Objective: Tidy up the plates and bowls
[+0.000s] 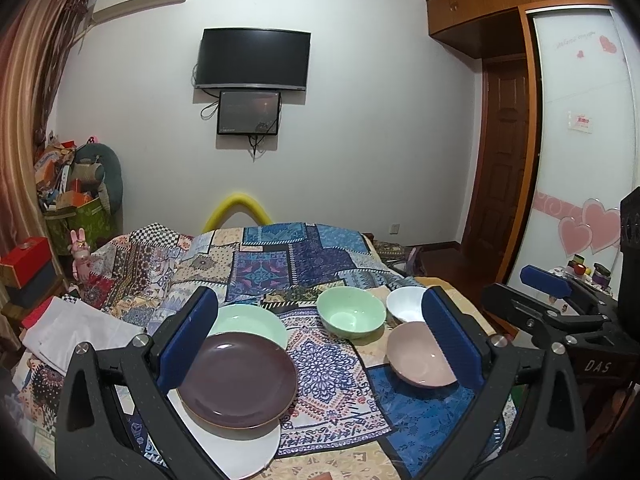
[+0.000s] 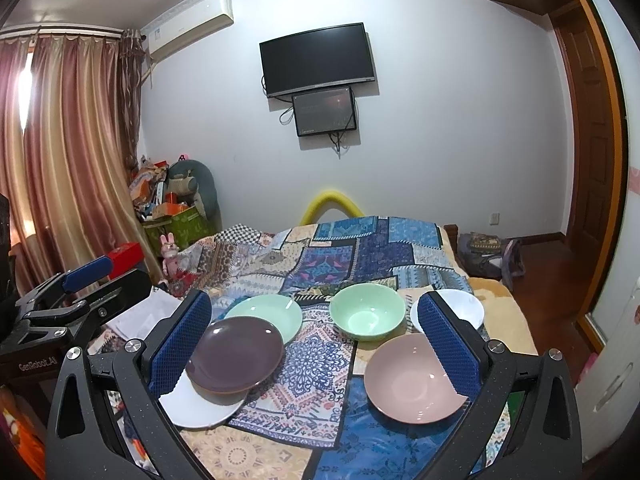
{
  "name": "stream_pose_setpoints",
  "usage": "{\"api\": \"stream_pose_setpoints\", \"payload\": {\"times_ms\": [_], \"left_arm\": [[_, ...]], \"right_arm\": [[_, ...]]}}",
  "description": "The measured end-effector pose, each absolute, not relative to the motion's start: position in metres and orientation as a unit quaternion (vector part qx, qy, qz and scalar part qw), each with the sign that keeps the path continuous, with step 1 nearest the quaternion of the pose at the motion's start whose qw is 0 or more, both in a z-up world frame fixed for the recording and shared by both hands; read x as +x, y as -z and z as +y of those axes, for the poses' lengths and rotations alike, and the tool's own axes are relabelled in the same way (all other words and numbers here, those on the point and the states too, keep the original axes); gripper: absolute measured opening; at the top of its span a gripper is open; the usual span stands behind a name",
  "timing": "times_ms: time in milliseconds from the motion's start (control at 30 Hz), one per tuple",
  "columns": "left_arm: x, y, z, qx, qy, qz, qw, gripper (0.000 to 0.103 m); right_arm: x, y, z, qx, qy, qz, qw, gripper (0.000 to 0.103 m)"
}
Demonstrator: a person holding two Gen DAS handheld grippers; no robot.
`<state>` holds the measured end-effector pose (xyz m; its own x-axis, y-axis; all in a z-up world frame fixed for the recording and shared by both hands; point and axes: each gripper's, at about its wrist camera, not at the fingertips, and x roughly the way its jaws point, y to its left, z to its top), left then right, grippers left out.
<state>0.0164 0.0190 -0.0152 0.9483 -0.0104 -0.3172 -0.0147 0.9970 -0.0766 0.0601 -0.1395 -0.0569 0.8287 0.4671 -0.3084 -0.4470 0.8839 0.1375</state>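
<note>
**Plates and bowls spread on the patchwork bed cover**

The dark purple round plate (image 2: 235, 355) lies on top of a white flat plate (image 2: 200, 406), and its far edge also overlaps a pale green shallow plate (image 2: 268, 312). These three are on the left side of the bed with a patchwork cover (image 2: 360, 256). On the right side stand three bowls: a mint green deep bowl (image 2: 367, 316), a white bowl (image 2: 460, 308) just beside it, and a pink wide bowl (image 2: 412, 378) nearer to the cameras. The pink bowl is close to the white one; I cannot tell if they touch.

The left hand-held gripper (image 1: 320, 338) is wide open and holds nothing; its blue pads frame the purple plate and the pink bowl. The right hand-held gripper (image 2: 316, 344) is also open and empty, above the same dishes.

Folded white cloth (image 1: 76, 332) lies at the left edge of the bed. Behind the bed are a yellow foam tube (image 2: 332, 204), a black wall television (image 2: 318, 58), and a pile of boxes (image 2: 168, 204) near the curtains (image 2: 68, 140).
</note>
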Motion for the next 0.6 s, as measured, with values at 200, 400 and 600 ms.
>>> {"api": "stream_pose_setpoints", "payload": {"times_ms": [200, 400, 600], "left_arm": [[0.026, 0.027, 0.041, -0.048, -0.015, 0.175, 0.983, 0.103], [0.037, 0.045, 0.07, -0.041, -0.034, 0.189, 0.98, 0.103], [0.054, 0.067, 0.105, -0.052, -0.036, 0.216, 0.974, 0.103]], "right_arm": [[0.069, 0.064, -0.129, 0.025, -0.242, 0.181, 0.953, 0.103], [0.078, 0.076, -0.107, 0.007, -0.247, 0.198, 0.949, 0.103], [0.091, 0.092, -0.081, -0.015, -0.255, 0.215, 0.942, 0.103]]}}
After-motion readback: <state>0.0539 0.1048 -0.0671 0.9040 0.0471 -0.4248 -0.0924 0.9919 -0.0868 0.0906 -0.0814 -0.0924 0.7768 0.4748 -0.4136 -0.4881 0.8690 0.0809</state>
